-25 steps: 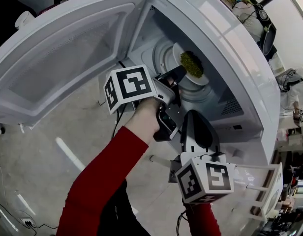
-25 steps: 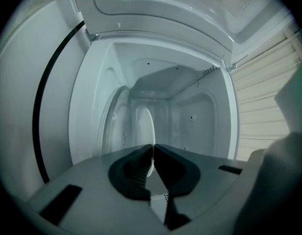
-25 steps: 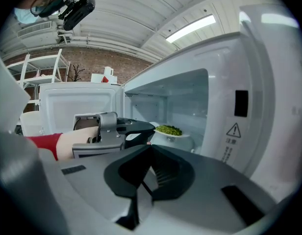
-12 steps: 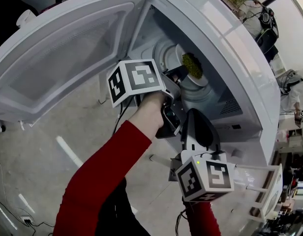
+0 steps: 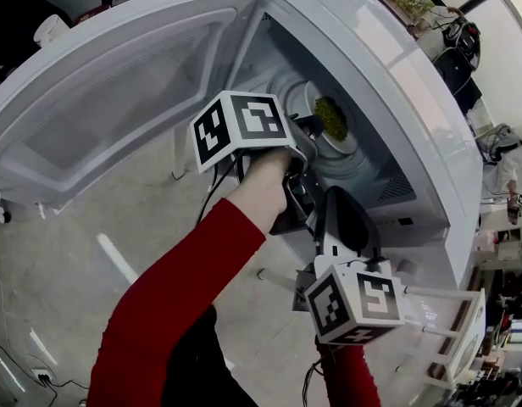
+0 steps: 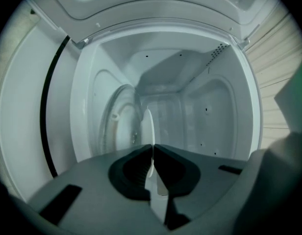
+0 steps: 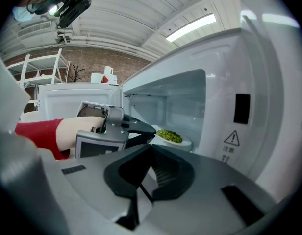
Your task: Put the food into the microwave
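Held the white plate (image 5: 347,143) by its thin rim in the left gripper (image 5: 308,131), jaws pinched tight on the edge, with the heap of green food (image 5: 330,117) lying on it. Had plate and food well inside the cavity of the open microwave (image 5: 405,108), just beside the round turntable (image 6: 116,126), past the door (image 5: 117,83) swung wide to the left. Hovered the right gripper (image 5: 339,200) outside, below the cavity mouth and apart from the plate, jaws pressed together on nothing.
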